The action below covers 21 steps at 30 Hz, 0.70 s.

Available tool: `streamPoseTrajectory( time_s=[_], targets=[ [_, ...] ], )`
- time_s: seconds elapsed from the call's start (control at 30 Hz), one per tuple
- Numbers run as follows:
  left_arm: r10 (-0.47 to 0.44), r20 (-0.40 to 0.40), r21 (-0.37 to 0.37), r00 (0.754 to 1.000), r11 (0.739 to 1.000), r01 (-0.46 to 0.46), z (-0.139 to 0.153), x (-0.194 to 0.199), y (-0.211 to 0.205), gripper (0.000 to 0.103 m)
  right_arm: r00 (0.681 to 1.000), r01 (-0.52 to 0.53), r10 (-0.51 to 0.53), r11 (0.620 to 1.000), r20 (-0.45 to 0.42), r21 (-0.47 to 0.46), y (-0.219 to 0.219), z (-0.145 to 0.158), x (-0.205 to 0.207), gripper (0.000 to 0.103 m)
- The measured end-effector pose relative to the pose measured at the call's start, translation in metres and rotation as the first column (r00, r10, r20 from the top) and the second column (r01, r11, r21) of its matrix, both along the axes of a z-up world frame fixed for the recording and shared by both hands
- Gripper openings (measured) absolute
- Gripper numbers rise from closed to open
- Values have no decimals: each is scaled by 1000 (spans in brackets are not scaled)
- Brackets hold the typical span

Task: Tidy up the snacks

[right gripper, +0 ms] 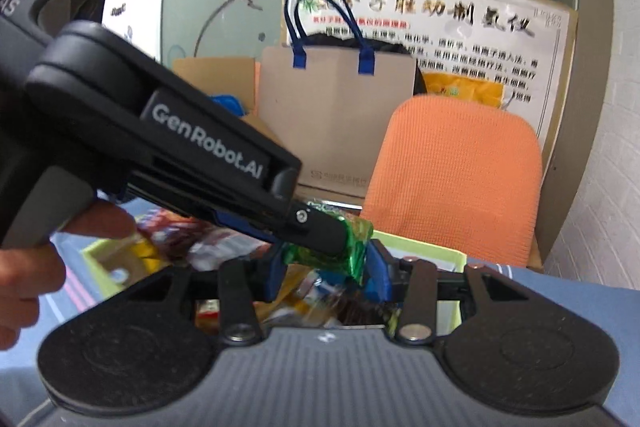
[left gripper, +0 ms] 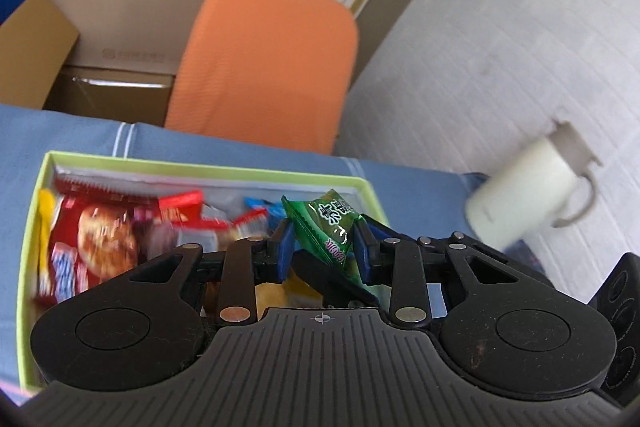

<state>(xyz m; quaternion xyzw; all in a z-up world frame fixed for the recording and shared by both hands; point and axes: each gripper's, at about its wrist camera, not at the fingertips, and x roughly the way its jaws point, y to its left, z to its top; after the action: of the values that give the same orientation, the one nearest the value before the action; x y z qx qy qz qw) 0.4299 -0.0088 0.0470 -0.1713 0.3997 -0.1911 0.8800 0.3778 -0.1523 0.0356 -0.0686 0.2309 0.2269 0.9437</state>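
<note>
The ribbed black body of the left gripper (left gripper: pixel 323 247) is seen nearest the lens in the left wrist view, with its two blue-padded fingers (left gripper: pixel 282 247) set a moderate way apart; a green snack packet (left gripper: pixel 326 223) is seen standing tilted between them, its right edge against the right pad, while a gap is left on the left side; a firm hold by this gripper cannot be confirmed from either view; a second black finger is seen crossing beneath the packet. Beyond the fingers a light green box (left gripper: pixel 208 169) is seen on a blue cloth (left gripper: pixel 80 131); it is filled with wrapped snacks, among them a large red biscuit packet (left gripper: pixel 100 235); a white mug (left gripper: pixel 528 195) is seen blurred at the right, and an orange chair back (left gripper: pixel 264 59) behind the box.

In the right wrist view the right gripper (right gripper: pixel 326 269) is seen with its blue pads apart, the same green snack packet (right gripper: pixel 334 247) lying between them above the box; whether these pads touch it cannot be told; the other gripper, marked GenRobot.AI, is seen reaching in from the left, its black finger laid across the packet; a hand (right gripper: pixel 28 283) is seen on its grip; a brown paper bag (right gripper: pixel 336 115) with blue handles is seen behind.
</note>
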Motion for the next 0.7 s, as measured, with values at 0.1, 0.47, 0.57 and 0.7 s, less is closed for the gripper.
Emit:
streamPoseTrajectory(
  time_s=[0.1,0.47,0.57,0.7],
  targets=[
    [-1,-15,33,1000,999,1,-19,14,-2,11,999,-11,10,1000,-48,-17,3,-17,16,51],
    [-11,219,22,976,1000,7,14,-56,13,75,988,93,-97,995,119,46,-32,2,-81,102],
    [27,275,7,961,1000,-31,25,-100,27,79,982,145,-157,983,101,115,-48,3,-127,102],
    [110,287,59,952,989,-132,16,-164,37,84,968,236,-250,947,37,220,-57,-9,-178,102]
  ],
)
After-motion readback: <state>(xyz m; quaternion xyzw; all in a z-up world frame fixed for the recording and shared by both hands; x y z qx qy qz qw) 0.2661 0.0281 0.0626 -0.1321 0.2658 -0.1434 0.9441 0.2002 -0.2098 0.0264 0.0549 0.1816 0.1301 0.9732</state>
